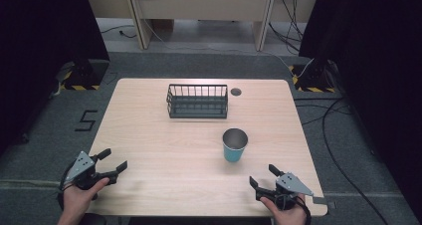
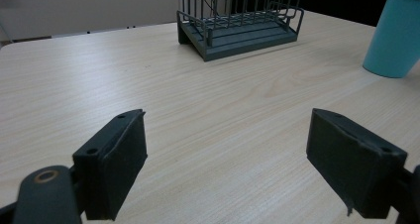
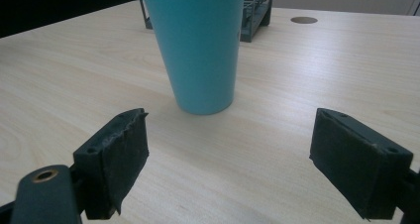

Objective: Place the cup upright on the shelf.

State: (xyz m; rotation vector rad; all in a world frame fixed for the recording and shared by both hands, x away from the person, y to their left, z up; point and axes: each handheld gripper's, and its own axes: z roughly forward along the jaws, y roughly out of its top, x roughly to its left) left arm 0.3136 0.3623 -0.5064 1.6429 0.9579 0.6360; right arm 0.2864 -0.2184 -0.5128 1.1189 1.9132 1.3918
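Note:
A teal cup [image 1: 234,145] with a metal inside stands upright right of the table's middle; it also rises close ahead in the right gripper view [image 3: 199,45] and at the right edge of the left gripper view [image 2: 396,34]. A dark wire basket [image 1: 197,101] sits at the back centre, seen too as the basket [image 2: 240,21] in the left gripper view. My left gripper [image 1: 113,161] is open at the front left corner, holding nothing. My right gripper [image 1: 263,175] is open near the front right, just short of the cup, jaws empty.
The light wooden table [image 1: 159,145] has a round cable hole [image 1: 236,91] right of the basket. Black stands and cables [image 1: 328,115] lie on the grey floor around the table. A person's hands [image 1: 82,197] hold both grippers at the near edge.

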